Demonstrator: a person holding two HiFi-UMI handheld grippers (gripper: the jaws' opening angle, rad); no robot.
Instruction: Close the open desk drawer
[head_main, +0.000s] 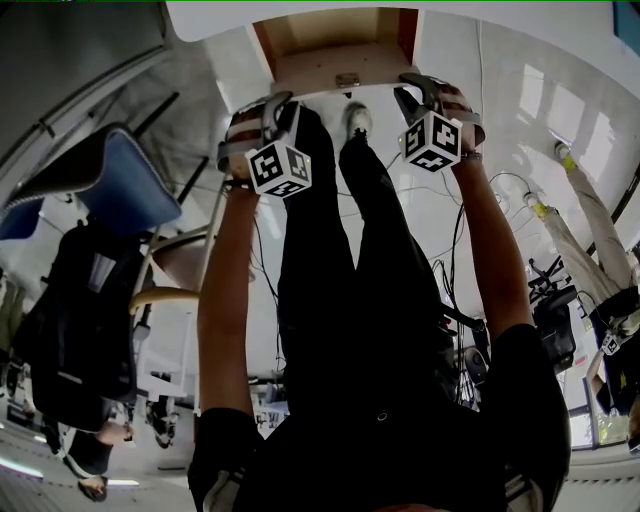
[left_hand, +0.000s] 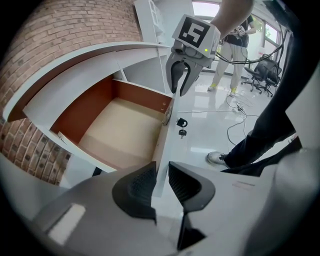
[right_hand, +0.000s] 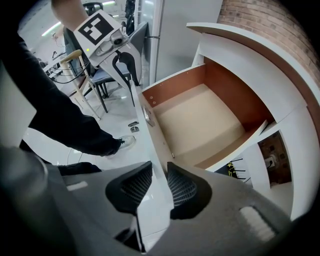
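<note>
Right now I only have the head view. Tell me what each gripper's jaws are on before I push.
Observer: The left gripper straddles the top edge of the drawer front, with a pad on each face.
Operator: Now the right one.
Observer: The right gripper is clamped over that same edge, further along it.
Operator: Check the drawer for anything in the way.
Observer: The drawer is empty, corner to corner.
</note>
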